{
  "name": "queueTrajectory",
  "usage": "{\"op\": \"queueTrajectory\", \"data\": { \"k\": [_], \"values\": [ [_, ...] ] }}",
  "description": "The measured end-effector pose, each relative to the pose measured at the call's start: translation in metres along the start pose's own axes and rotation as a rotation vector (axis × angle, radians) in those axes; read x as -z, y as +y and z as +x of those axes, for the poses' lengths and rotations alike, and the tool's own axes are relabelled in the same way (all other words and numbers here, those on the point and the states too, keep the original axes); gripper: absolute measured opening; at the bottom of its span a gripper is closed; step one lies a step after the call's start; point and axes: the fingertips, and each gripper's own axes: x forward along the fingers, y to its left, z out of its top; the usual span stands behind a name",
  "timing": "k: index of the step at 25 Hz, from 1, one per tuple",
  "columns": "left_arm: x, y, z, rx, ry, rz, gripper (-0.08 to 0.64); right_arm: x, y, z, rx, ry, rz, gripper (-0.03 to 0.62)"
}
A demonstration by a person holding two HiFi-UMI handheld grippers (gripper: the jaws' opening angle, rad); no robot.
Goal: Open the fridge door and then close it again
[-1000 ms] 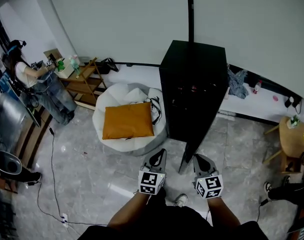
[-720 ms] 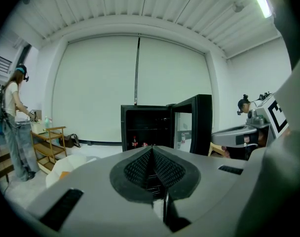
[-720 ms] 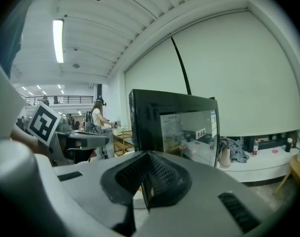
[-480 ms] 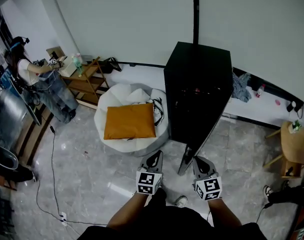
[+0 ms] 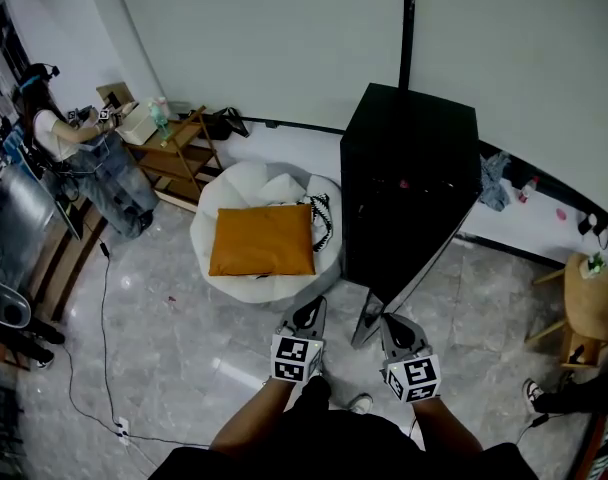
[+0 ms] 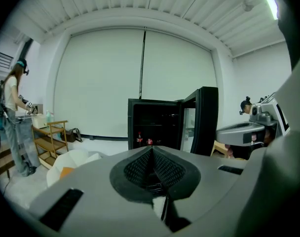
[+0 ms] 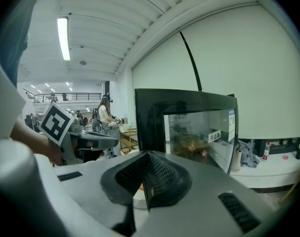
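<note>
The black fridge (image 5: pixel 409 183) stands against the white wall. Its glass-paned door (image 5: pixel 416 278) is swung open toward me. In the left gripper view the dark inside (image 6: pixel 155 125) shows, with small bottles (image 6: pixel 139 139) on a shelf and the door (image 6: pixel 206 120) standing to the right. The right gripper view looks at the door's glass pane (image 7: pixel 199 132) from close by. My left gripper (image 5: pixel 311 311) is shut and empty, left of the door's free edge. My right gripper (image 5: pixel 390 325) is also shut and empty, just in front of that edge, apart from it.
A white beanbag with an orange cushion (image 5: pixel 262 240) lies left of the fridge. Behind it stands a wooden shelf cart (image 5: pixel 169 158), with a person (image 5: pixel 79 158) beside it. A cable (image 5: pixel 102 298) runs over the floor. A small wooden table (image 5: pixel 594 303) is at the right.
Both grippers have moved a little toward the fridge, and the fridge now sits further right in the head view. The door stands open as before. Both grippers stay shut.
</note>
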Motion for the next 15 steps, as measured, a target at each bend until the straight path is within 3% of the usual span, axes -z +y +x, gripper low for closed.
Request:
{"op": "queueTrajectory", "data": {
  "k": [7, 15],
  "values": [
    [-0.006, 0.024, 0.007, -0.006, 0.011, -0.025, 0.021, -0.003, 0.008, 0.028, -0.044, 0.020, -0.013, 0.017],
    [-0.039, 0.036, 0.026, 0.025, -0.034, 0.009, 0.021, -0.013, 0.016, 0.063, -0.065, 0.018, -0.042, 0.017]
  ]
}}
